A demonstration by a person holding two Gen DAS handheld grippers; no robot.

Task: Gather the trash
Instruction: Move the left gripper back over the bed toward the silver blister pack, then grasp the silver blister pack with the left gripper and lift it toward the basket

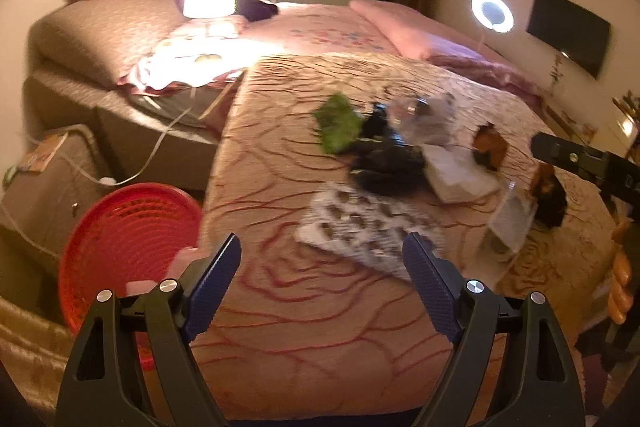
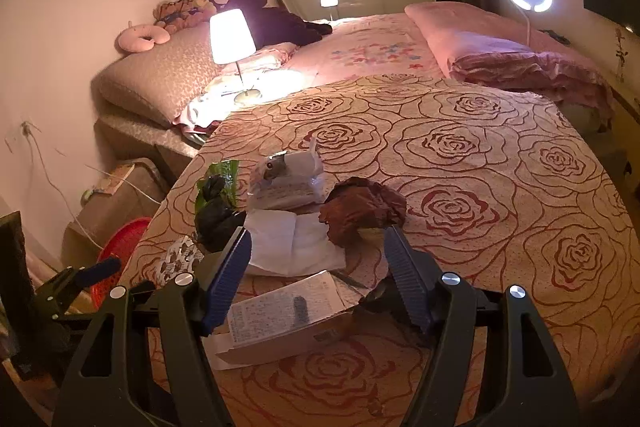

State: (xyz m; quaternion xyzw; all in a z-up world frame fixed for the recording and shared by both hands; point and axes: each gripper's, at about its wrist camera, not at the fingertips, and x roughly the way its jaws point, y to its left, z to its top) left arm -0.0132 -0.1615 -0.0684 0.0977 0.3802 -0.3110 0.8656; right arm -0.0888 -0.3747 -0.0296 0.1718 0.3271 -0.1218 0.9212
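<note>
Several wrappers [image 2: 362, 213] beside red basket [image 1: 128, 247]

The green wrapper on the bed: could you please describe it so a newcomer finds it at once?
Start at the rose-patterned bedspread and find the trash pile near its lamp-side edge. The green wrapper lies at the pile's far left, beside the black bag. It is the only green piece there.

No text, label, brand or number can be read in either view. The white box [image 2: 280, 311] near the front edge of the bed [image 2: 480, 155] carries dense printed lines, but they are too small and blurred to make out. The clear bag [image 2: 286, 183] further back shows faint print, equally unreadable.
</note>
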